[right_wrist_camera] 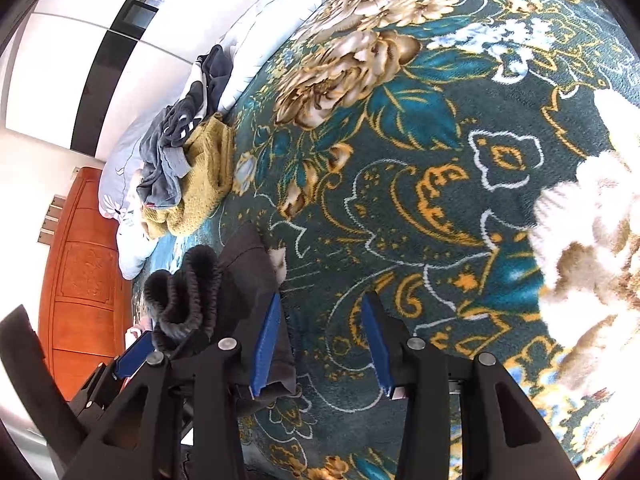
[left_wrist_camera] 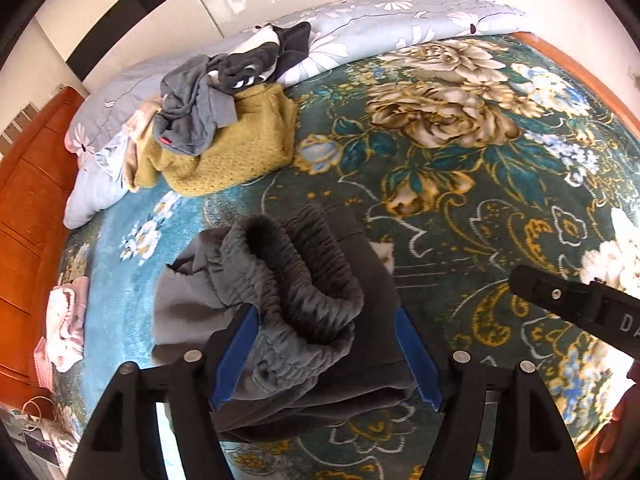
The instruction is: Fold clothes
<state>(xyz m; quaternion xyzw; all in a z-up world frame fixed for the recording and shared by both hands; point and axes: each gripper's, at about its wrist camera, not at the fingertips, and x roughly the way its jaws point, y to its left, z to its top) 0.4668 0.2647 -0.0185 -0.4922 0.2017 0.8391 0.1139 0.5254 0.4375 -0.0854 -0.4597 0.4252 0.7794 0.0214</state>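
2 grippers over a bed, and the near stuff first. The left gripper (left_wrist_camera: 328,344) has its blue pads spread wide, straddling the bunched elastic waistband of some dark grey pants (left_wrist_camera: 296,292); the cloth lies loose between the jaws and nothing is pinched. The pants lie on the blanket (left_wrist_camera: 460,216) right in front of that gripper, already doubled over into a thick flat layer, with the waistband standing up in a loop on top.

The right gripper (right_wrist_camera: 320,344) is also spread, holding nothing. Its left pad sits at the edge of the pants (right_wrist_camera: 240,276), possibly touching, and the other pad hangs over bare blanket (right_wrist_camera: 440,184). In the left view it only shows as a black tip (left_wrist_camera: 560,300) poking in from the right.

Progress guess: the pants look partly folded, maybe 1 fold in, and the waistband end still needs laying flat or tucking. Off to the left edge there's a small pale pink item (left_wrist_camera: 66,320), too bunched to say if it's folded.

Further back is a pile (left_wrist_camera: 224,128) waiting: a mustard knit sweater underneath, a grey garment with a red tag on top, plus something dark with white markings behind. So most of the job looks left to do.

Containers: none visible, no basket or box. Behind the pile is a light blue floral quilt (left_wrist_camera: 392,20) along the far side.
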